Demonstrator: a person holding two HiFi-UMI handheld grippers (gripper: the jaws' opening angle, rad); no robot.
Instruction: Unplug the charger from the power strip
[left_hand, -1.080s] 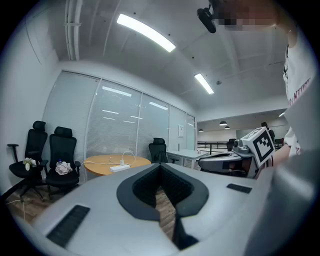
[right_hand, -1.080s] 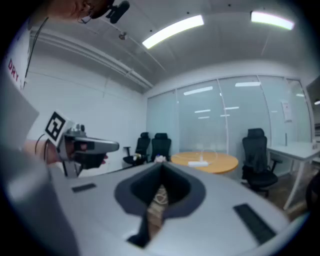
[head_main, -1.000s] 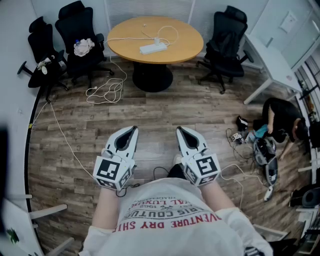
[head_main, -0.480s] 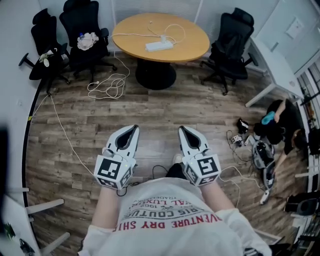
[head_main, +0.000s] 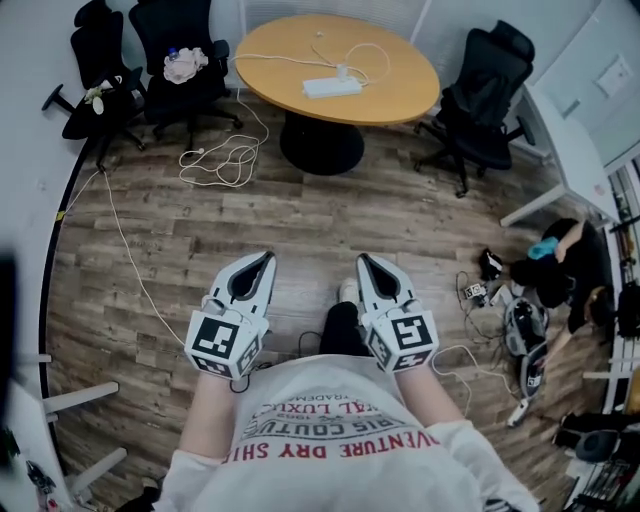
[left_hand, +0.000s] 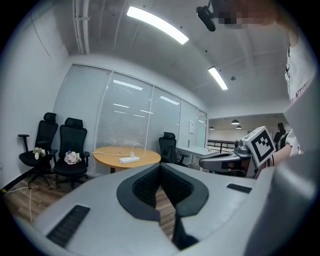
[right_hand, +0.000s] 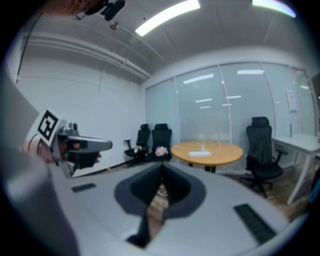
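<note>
A white power strip lies on the round wooden table far ahead of me. A small white charger stands plugged in it, and its thin cable loops over the tabletop. Both grippers are held close to my body, well short of the table. My left gripper is shut and empty, and so is my right gripper. The left gripper view shows the power strip and the charger beyond its closed jaws. In the right gripper view, the power strip is small and distant on the table.
Black office chairs stand left of the table, and another chair to its right. A coiled white cable lies on the wood floor. A white desk is at the right, where a crouching person works among cables and gear.
In the head view the table and power strip have slid right and the floor has scrolled past. Both grippers keep their place before my body, still shut. The person at the right has shifted.
</note>
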